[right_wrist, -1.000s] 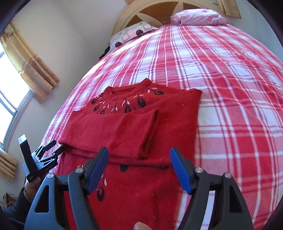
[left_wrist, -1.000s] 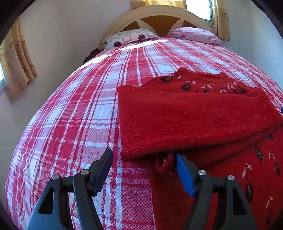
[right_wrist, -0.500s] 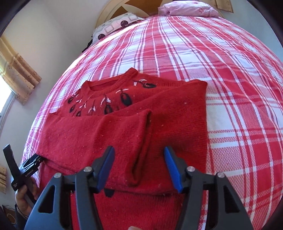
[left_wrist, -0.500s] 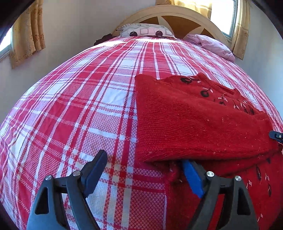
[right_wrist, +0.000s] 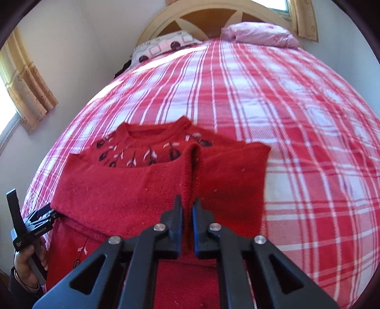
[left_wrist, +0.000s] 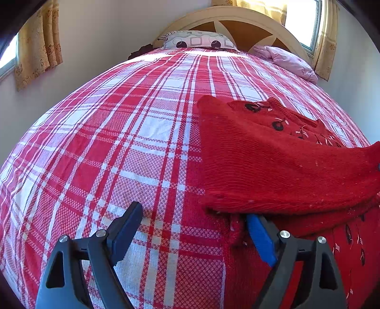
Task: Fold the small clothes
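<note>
Both right gripper (right_wrist: 187, 209) jaws pinching sweater (right_wrist: 133, 190).

- The sweater (right_wrist: 147, 190) lies on the bed cover (right_wrist: 296, 142), neckline toward the headboard (right_wrist: 213, 19), both sleeves folded across its front.
- Two pillows (left_wrist: 197, 41) rest before the headboard, behind the sweater.
- The right gripper (right_wrist: 187, 209) pinches the sleeve fold at the sweater's middle.
- The left gripper (left_wrist: 194, 228) straddles its left edge — one finger under the folded sleeve.
</note>
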`<state>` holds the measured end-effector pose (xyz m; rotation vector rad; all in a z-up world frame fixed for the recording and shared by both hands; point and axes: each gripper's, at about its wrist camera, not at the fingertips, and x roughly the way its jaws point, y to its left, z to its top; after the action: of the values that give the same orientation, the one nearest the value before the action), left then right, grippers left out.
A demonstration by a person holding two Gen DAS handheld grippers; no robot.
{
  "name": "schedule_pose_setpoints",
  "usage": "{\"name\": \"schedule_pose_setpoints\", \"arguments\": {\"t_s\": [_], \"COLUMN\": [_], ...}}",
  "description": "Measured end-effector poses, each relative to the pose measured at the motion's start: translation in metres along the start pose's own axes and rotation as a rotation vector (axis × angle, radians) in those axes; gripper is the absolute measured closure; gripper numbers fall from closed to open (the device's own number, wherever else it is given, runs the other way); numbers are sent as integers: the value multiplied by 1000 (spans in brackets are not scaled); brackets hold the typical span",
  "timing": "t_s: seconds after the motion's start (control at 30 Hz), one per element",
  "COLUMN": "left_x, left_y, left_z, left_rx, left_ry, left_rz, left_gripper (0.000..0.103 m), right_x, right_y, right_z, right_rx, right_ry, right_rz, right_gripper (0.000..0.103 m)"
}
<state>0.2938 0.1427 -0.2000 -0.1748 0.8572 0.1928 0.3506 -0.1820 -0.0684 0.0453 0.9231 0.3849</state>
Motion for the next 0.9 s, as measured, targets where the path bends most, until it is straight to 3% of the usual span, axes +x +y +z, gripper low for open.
{"name": "schedule_pose_setpoints", "arguments": {"t_s": [0.27, 0.33, 0.43, 0.53, 0.6, 0.7, 0.77, 0.9], "left_x": [0, -1, -10, -31, -47, -69, -74, -52], "left_y": [1, 3, 9, 16, 18, 23, 23, 10], "left_z": [0, 0, -4, -14, -18, -12, -3, 14], "left_rx": [-4, -6, -30, -53, -45, -46, -54, -3], "left_ry": [0, 0, -4, -30, -68, -160, -199, -169], "left_rz": [-1, -8, -25, -46, 12, 55, 59, 91], "left_gripper": [15, 15, 15, 15, 15, 15, 15, 15], "right_x": [19, 31, 31, 20, 7, -5, -7, -6], "right_y": [-36, -42, -51, -54, -51, -41, -32, -7], "right_z": [-9, -15, -19, -19, -20, -22, -21, -22], "right_rx": [84, 102, 130, 140, 106, 45, 24, -35], "right_ry": [60, 110, 100, 88, 65, 35, 20, 7], "right_rz": [-65, -33, -21, -44, -72, -96, -64, -13], "right_gripper": [94, 93, 90, 76, 62, 61, 61, 61]}}
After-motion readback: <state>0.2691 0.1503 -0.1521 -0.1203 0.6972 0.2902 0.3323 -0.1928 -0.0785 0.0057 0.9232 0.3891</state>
